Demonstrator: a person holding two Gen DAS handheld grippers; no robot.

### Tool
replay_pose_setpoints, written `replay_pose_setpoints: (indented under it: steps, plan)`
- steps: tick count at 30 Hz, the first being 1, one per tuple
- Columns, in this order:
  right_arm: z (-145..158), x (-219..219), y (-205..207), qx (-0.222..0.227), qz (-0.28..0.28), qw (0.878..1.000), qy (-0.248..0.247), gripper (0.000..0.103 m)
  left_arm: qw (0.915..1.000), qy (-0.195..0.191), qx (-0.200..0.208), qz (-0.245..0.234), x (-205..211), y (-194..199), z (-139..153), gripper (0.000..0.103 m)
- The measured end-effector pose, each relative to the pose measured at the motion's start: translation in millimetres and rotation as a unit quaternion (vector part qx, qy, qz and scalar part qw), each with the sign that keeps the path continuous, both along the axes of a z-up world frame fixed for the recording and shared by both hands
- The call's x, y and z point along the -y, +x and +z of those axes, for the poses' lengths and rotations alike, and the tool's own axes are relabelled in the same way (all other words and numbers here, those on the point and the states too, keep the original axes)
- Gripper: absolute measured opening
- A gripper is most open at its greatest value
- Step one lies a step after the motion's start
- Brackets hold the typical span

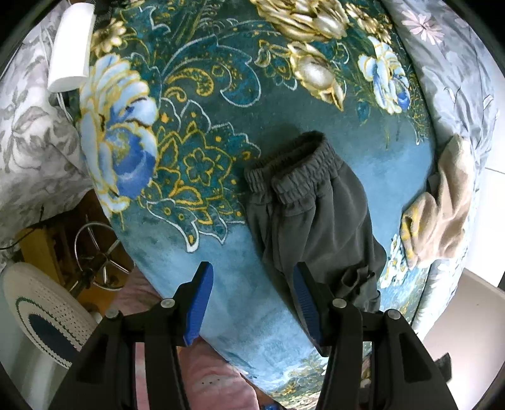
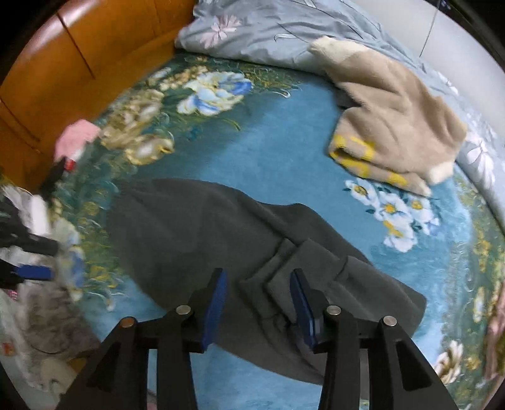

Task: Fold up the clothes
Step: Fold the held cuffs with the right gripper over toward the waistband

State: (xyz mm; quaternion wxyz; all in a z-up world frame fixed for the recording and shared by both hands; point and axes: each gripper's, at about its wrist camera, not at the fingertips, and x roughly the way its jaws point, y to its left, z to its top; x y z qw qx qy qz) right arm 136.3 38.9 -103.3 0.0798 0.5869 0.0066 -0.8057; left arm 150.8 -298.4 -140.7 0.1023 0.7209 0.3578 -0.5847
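Dark grey trousers lie folded lengthwise on a blue flowered blanket, their elastic waistband at the far end. My left gripper hovers open above the blanket, its right finger over the trousers' near edge, nothing between the blue pads. In the right wrist view the same trousers spread across the blanket, with folded leg ends right in front. My right gripper stands open just above those leg ends, holding nothing.
A beige fleece garment with yellow marks lies crumpled at the far right, also seen as a beige garment. A grey flowered duvet bunches behind it. A wooden headboard, a pink cloth, a stool beside the bed.
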Motion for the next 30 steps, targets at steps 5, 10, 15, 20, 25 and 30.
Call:
replay_pose_setpoints:
  steps: [5, 10, 15, 20, 25, 30]
  plan:
    - [-14.1, -83.0, 2.0, 0.028, -0.137, 0.99, -0.019, 0.048, 0.9996, 0.0, 0.001, -0.028, -21.6, -2.2, -4.4, 0.054]
    - [-30.5, -159.4, 3.5, 0.057, -0.26, 0.963, -0.038, 0.047, 0.9984, -0.007, 0.005, -0.056, -44.1, -0.6, -8.6, 0.054]
    - [-74.5, -134.5, -3.0, 0.11, -0.22, 0.967, -0.073, 0.048, 0.997, -0.014, 0.017, -0.075, -59.2, 3.6, -13.7, 0.054]
    - [-109.0, -85.6, -6.8, 0.142, -0.161, 0.975, -0.065, 0.049, 0.9956, -0.025, 0.024, -0.087, -62.0, 9.0, -12.9, 0.054]
    - [-113.8, -76.7, -9.8, 0.15, -0.143, 0.975, -0.077, 0.046, 0.9964, -0.034, 0.025, -0.074, -51.4, 14.6, -13.4, 0.054]
    - [-115.9, -69.0, -6.0, 0.157, -0.113, 0.979, -0.071, 0.045, 0.999, -0.016, 0.018, -0.037, -40.9, 14.9, -20.7, 0.054]
